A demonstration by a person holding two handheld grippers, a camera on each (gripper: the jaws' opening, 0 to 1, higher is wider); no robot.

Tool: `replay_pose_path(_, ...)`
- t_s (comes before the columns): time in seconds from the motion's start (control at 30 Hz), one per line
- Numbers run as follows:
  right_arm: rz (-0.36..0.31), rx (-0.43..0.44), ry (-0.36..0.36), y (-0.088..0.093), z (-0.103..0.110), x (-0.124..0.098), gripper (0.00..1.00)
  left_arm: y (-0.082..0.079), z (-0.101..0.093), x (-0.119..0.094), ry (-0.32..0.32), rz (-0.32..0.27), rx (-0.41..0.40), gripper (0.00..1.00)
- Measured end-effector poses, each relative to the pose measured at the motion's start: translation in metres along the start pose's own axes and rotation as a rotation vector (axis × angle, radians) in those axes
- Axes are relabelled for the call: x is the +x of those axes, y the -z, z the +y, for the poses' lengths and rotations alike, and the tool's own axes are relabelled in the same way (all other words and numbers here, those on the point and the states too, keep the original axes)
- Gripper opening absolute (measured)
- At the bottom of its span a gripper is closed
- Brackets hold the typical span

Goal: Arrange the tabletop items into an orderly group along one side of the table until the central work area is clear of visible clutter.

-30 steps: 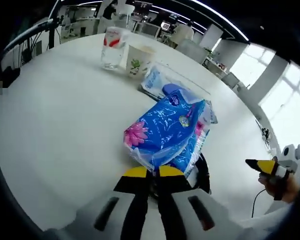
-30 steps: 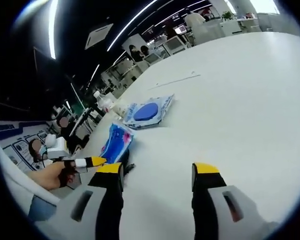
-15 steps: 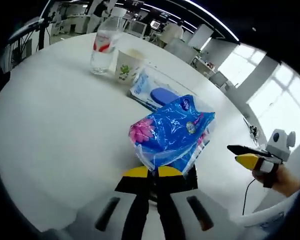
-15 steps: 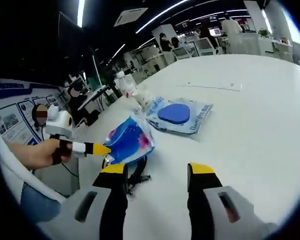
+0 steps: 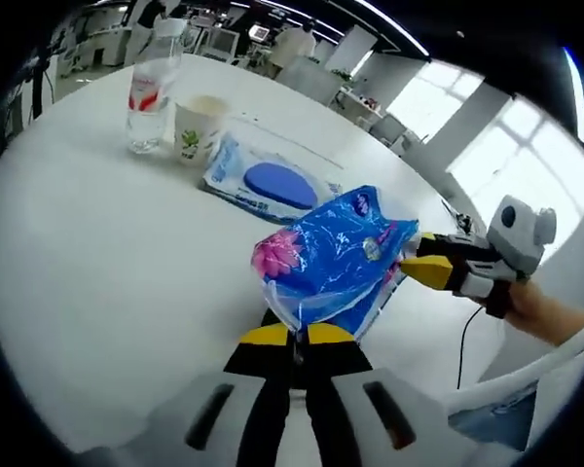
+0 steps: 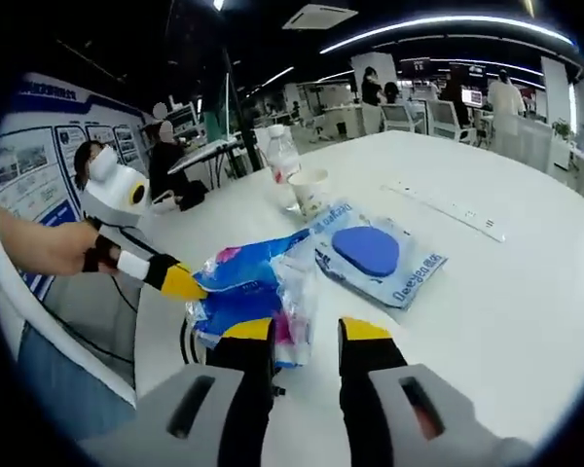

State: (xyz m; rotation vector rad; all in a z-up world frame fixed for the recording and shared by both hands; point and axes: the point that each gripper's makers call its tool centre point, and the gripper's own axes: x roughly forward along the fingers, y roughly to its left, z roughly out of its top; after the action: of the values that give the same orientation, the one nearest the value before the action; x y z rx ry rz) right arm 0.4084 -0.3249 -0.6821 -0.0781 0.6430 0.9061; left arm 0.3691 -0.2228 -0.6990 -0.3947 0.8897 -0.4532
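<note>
Tissue pack, writing unreadable, pinched by left gripper; right gripper jaws spread.

Bright, even light in both views: ceiling strips glow far above the right gripper, and blown-out windows lie ahead and to the right of the left gripper. The white table reflects softly, with faint shadows. Fisheye bending curves the edges; the far room is slightly soft, the near jaws sharp
</note>
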Motion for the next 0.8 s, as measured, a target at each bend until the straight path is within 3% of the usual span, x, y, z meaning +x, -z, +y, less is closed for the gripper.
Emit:
replay_pose_path(0.1,-0.002,-0.028,0.014,0.005,0.002,-0.005,0.05,-0.003,-0.008,0.002,0.023,0.008,0.017,0.0)
replay_pose_path(0.4,-0.061,0.284,0.077,0.016,-0.007,-0.025,0.0,-0.015,-0.024,0.006,0.061,-0.006,0.074,0.0)
replay_pose_path(0.5,-0.121,0.415,0.083,0.011,-0.014,-0.034,0.0,-0.028,-0.036,0.008,0.098,-0.061,0.079,0.07)
replay_pose_path(0.6,-0.188,0.499,0.082,0.002,-0.02,-0.043,0.0,-0.035,-0.046,0.009,0.134,-0.088,0.097,0.25)
replay_pose_path(0.67,-0.196,0.492,0.081,0.0,-0.022,-0.047,0.0,-0.04,-0.055,0.009,0.164,-0.117,0.127,0.31)
replay_pose_path(0.73,-0.2,0.482,0.085,-0.002,-0.022,-0.048,0.0,-0.045,-0.062,0.007,0.182,-0.144,0.139,0.23)
replay_pose_path(0.8,-0.204,0.499,0.094,-0.002,-0.023,-0.05,0.0,-0.046,-0.066,0.005,0.18,-0.149,0.163,0.06)
